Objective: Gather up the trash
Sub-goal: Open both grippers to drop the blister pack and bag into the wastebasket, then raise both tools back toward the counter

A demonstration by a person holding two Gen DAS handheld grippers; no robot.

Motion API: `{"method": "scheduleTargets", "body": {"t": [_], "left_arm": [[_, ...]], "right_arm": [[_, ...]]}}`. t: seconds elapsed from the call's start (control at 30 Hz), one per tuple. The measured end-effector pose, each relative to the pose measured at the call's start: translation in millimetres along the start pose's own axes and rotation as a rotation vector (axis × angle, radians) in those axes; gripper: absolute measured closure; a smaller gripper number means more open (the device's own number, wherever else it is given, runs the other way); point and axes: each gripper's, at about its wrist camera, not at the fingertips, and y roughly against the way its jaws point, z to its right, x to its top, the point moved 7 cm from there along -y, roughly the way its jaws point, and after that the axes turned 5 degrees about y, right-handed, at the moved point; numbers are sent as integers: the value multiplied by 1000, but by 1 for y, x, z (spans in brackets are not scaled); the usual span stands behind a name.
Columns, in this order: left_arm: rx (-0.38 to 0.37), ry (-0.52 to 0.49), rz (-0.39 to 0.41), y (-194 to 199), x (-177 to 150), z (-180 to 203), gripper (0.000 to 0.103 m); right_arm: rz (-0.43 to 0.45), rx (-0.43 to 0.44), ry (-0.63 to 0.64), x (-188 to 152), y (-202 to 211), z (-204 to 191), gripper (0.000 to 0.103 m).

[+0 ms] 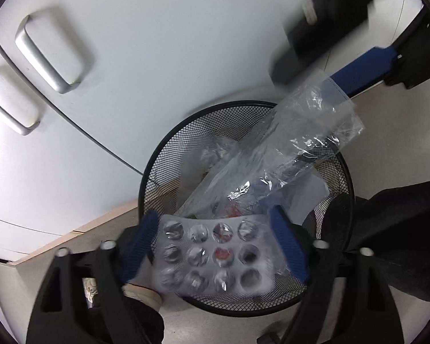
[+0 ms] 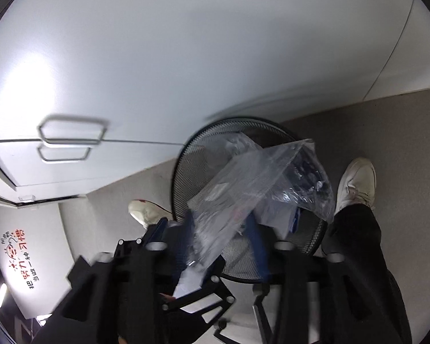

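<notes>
A black mesh wastebasket [image 1: 157, 166] stands on the floor beside a white cabinet, with paper and plastic inside. My left gripper [image 1: 215, 246] is shut on an empty pill blister pack [image 1: 212, 255] and holds it over the basket's near rim. My right gripper [image 2: 220, 226] is shut on a clear plastic bag [image 2: 261, 183] that hangs over the basket [image 2: 183, 166]. In the left wrist view the right gripper [image 1: 355, 71] shows at the upper right with the bag [image 1: 286, 154] trailing into the basket.
A white cabinet [image 1: 146, 57] with two silver handles [image 1: 47, 54] stands right behind the basket. The person's white shoes [image 2: 358, 183] and dark trouser legs [image 1: 392, 229] flank the basket on the grey floor [image 2: 358, 120].
</notes>
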Motion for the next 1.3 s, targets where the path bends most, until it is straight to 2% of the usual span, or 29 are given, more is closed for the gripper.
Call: {"method": "scheduleTargets", "body": {"t": [0.03, 0.07, 0.1, 0.2, 0.4, 0.53, 0.8, 1.0, 1.17, 1.3], "left_arm": [[9, 2, 9, 3, 0, -2, 8], [10, 6, 17, 7, 1, -3, 4], [1, 10, 20, 10, 1, -4, 4], [-40, 26, 8, 19, 2, -5, 4], [-86, 47, 61, 61, 12, -9, 4], [-89, 59, 131, 104, 25, -15, 4], [-86, 83, 312, 217, 65, -31, 4], [-130, 131, 440, 313, 99, -45, 4], [-133, 82, 498, 377, 130, -41, 4], [-157, 14, 507, 418, 156, -36, 4]], "right_arm": [[17, 5, -3, 0, 7, -1, 37], [31, 2, 0, -1, 12, -3, 26], [48, -3, 4, -2, 17, -5, 17], [91, -27, 38, -8, 37, -14, 10], [190, -85, 102, -24, 80, -36, 8], [316, -145, 161, -39, 130, -59, 6], [529, -156, 207, -72, 236, -103, 5], [674, -153, 244, -93, 319, -136, 4], [767, -146, 266, -96, 387, -160, 4], [810, -152, 274, -82, 428, -172, 4]]}}
